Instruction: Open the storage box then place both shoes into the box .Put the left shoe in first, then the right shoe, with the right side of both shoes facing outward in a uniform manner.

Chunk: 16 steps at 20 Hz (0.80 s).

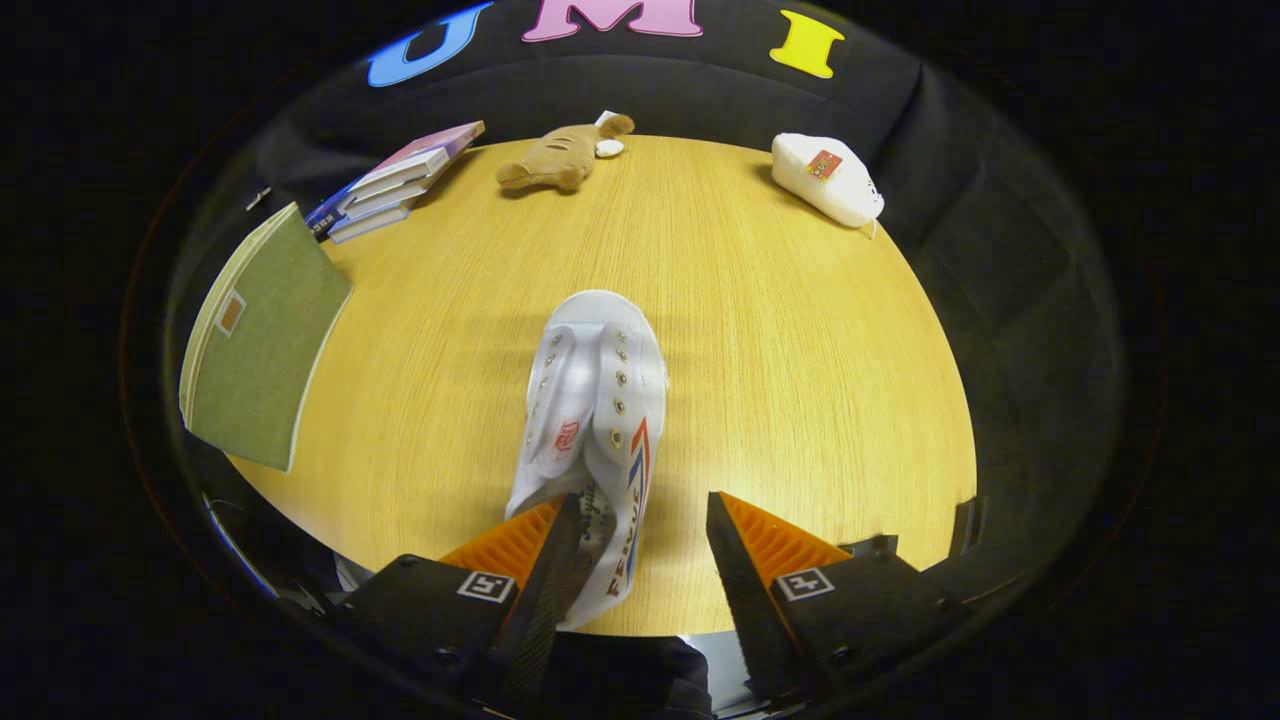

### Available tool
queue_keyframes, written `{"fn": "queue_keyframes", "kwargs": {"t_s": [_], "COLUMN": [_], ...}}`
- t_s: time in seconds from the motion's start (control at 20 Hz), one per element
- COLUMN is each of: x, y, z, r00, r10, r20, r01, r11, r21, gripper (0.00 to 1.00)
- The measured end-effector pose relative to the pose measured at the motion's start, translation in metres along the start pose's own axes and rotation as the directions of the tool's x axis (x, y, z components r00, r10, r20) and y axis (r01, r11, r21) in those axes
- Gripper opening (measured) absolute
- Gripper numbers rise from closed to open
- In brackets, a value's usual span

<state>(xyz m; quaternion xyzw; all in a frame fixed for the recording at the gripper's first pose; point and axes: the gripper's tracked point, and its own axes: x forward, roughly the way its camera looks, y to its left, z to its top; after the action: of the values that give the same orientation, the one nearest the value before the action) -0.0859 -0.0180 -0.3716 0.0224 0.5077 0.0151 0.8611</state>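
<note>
A white canvas shoe (595, 400) with metal eyelets and red-and-blue side stripes lies on the wooden table (800, 380), toe pointing away from me. Its heel end reaches back between my fingers and rests against the left finger (545, 560). My gripper (640, 500) is open, with a wide gap between the shoe and the right finger (740, 560). A second white shoe (828, 178) with a small red label lies at the table's far right edge. A flat green cloth-covered box (262, 345) with a pale rim and a small tag sits at the table's left edge; it looks shut.
A stack of books (400, 180) lies at the far left, beyond the green box. A brown plush toy (560, 158) lies at the far middle edge. Bare tabletop stretches to the right of the near shoe and beyond it.
</note>
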Motion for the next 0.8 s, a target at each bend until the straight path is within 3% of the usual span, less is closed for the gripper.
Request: {"fn": "queue_keyframes", "kwargs": {"t_s": [0.2, 0.3, 0.45, 0.55, 0.8], "x": [0.024, 0.041, 0.046, 0.045, 0.017], "y": [0.004, 0.009, -0.001, 0.003, 0.013], "z": [0.036, 0.042, 0.043, 0.042, 0.056], "r00": [0.994, 0.991, 0.986, 0.991, 0.994], "r10": [-0.005, -0.004, -0.079, -0.058, 0.029], "r20": [0.105, 0.131, 0.144, 0.122, 0.102], "r01": [0.006, 0.012, 0.087, 0.058, -0.052], "r11": [1.000, 0.998, 0.995, 0.998, 0.972], "r21": [-0.017, -0.061, -0.056, 0.010, 0.228], "gripper": [0.61, 0.42, 0.11, 0.05, 0.05]}}
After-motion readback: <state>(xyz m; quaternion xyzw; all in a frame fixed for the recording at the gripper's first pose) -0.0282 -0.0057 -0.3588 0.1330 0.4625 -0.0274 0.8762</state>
